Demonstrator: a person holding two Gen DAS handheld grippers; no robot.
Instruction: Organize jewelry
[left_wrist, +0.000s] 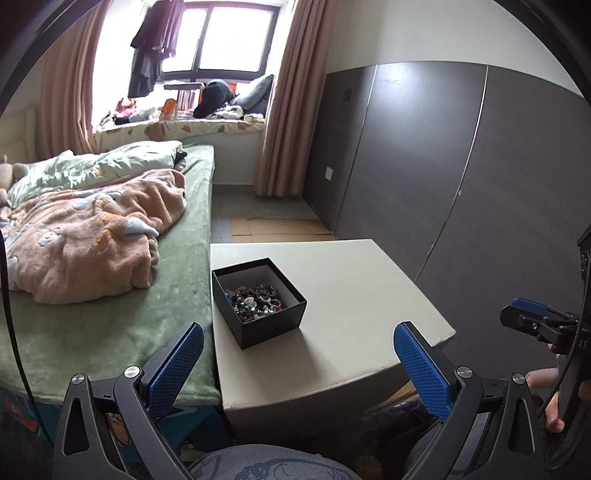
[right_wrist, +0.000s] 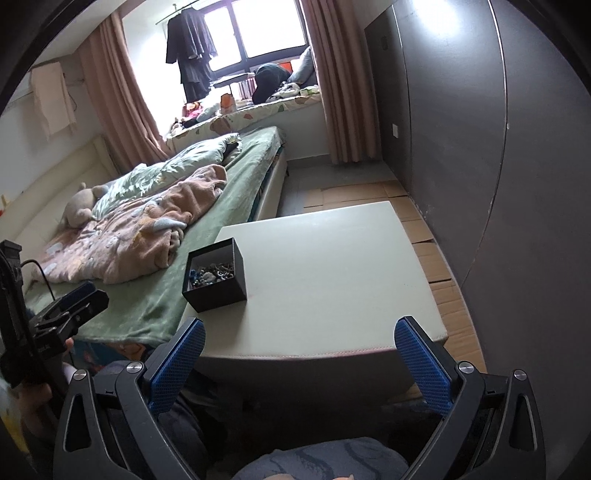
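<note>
Black box of beads sits at ten o'clock on the tabletop, within reach; both grippers' jaws gape empty.

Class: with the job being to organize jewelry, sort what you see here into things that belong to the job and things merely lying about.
Belongs to the job:
black box
beaded jewelry inside it
left gripper, open
right gripper, open

Lying about:
pink blanket
stuffed toy
hanging clothes
curtains

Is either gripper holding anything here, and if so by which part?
Nothing is held. The left gripper and right gripper are both open and empty, short of the black box of jewelry.
</note>
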